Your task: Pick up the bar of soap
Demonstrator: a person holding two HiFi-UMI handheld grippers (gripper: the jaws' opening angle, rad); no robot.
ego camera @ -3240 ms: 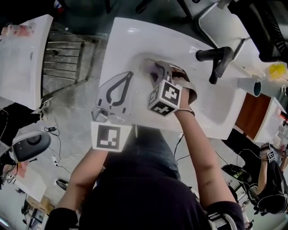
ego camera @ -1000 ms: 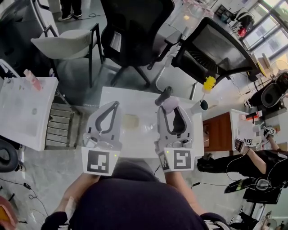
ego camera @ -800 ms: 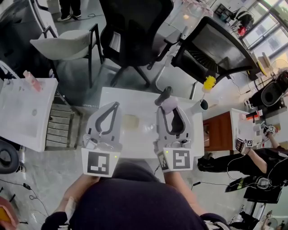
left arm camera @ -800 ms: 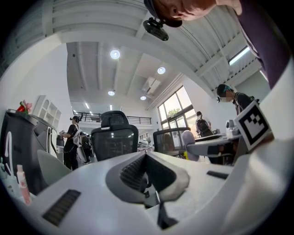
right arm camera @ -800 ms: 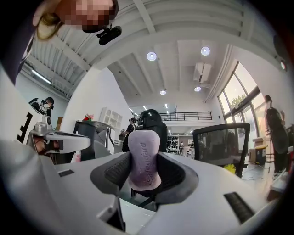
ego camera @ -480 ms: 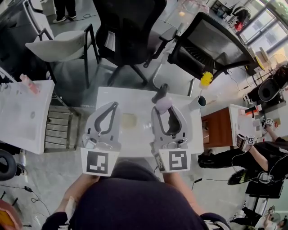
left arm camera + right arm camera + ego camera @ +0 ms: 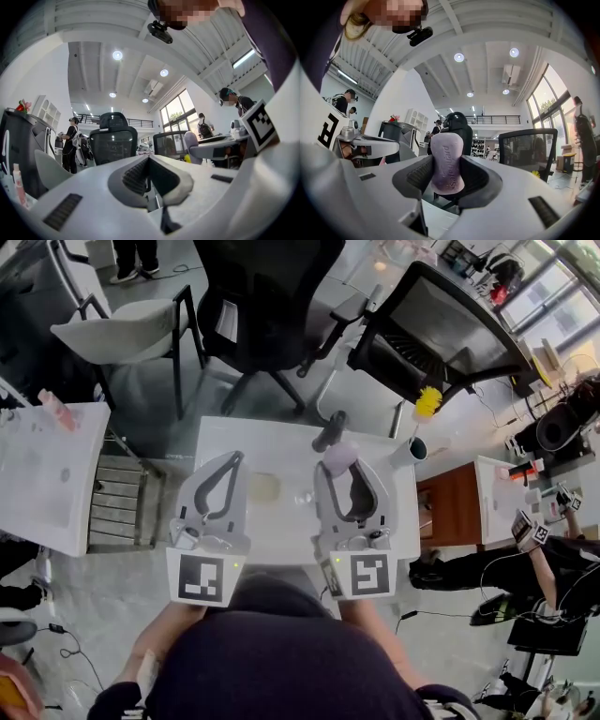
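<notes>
A pale purple bar of soap (image 7: 447,163) stands upright between the ribbed pads of my right gripper (image 7: 448,174), which is shut on it. In the head view the soap (image 7: 339,457) shows at the tip of the right gripper (image 7: 341,465), held up above the white sink (image 7: 282,521). My left gripper (image 7: 234,457) is raised beside it at the left, its jaws shut with nothing between them. In the left gripper view the pads of the left gripper (image 7: 149,164) meet at the tips, and the soap shows off to the right.
A black tap (image 7: 330,430) stands at the sink's far edge. A cup (image 7: 410,450) with a yellow brush (image 7: 427,400) sits at the sink's right. Black office chairs (image 7: 272,306) stand behind the sink. Another white sink (image 7: 42,474) is at the left. People stand farther off.
Three seconds ago my right gripper was down in the sink basin. It is now raised level with the left gripper, holding the soap. Over the last second both grippers barely moved.
</notes>
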